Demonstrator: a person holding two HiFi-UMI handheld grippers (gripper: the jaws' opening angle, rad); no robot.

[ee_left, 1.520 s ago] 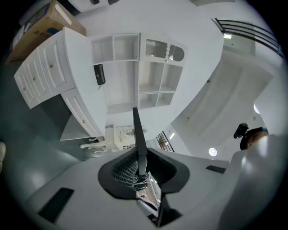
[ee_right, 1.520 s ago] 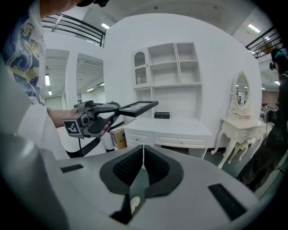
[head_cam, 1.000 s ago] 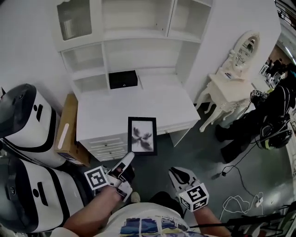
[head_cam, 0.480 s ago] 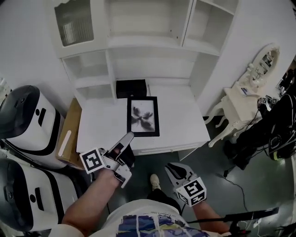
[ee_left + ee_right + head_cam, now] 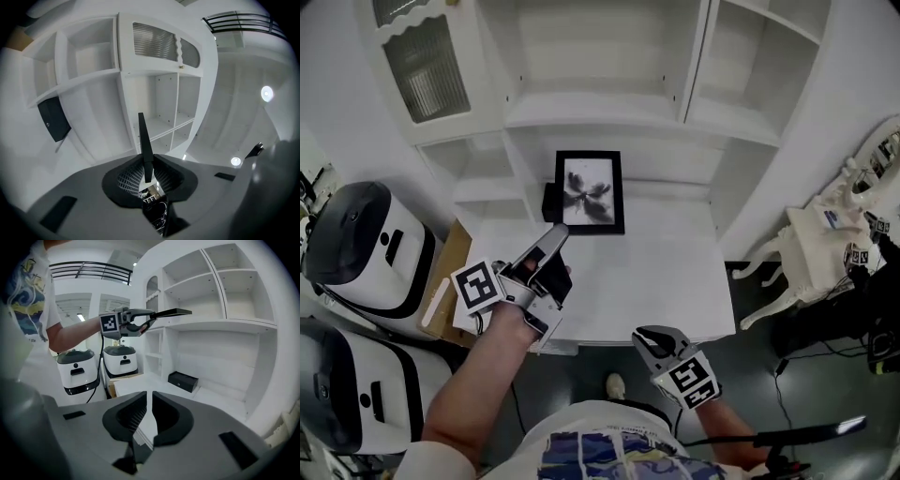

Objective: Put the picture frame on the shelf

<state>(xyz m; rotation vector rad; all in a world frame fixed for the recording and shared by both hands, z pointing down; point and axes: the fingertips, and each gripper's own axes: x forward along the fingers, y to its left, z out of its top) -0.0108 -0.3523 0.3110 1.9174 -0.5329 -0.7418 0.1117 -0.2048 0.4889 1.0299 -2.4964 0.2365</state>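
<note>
Since a second ago, the left gripper (image 5: pixel 555 239) has carried the black rectangular picture frame (image 5: pixel 591 191) from beyond the bench's front edge up and back toward the shelves. A tall white wooden shelf unit (image 5: pixel 609 112) with open compartments stands on the back of a white bench (image 5: pixel 656 281). Two rounded white-and-black machines (image 5: pixel 366 234) sit at the left, with a brown cardboard box (image 5: pixel 450 277) between them and the bench. The picture frame, with a dark flower-like print on white, hangs in the air above the back of the bench, in front of the wide lower compartment. The right gripper view shows it lying nearly flat, its far edge close to the shelf board. The left gripper is clenched on the frame's near edge. A small black box (image 5: pixel 183 381) rests on the bench under the shelves. The right gripper (image 5: pixel 652 339) hangs low beyond the bench's front edge, its jaws slightly apart with nothing between them.
</note>
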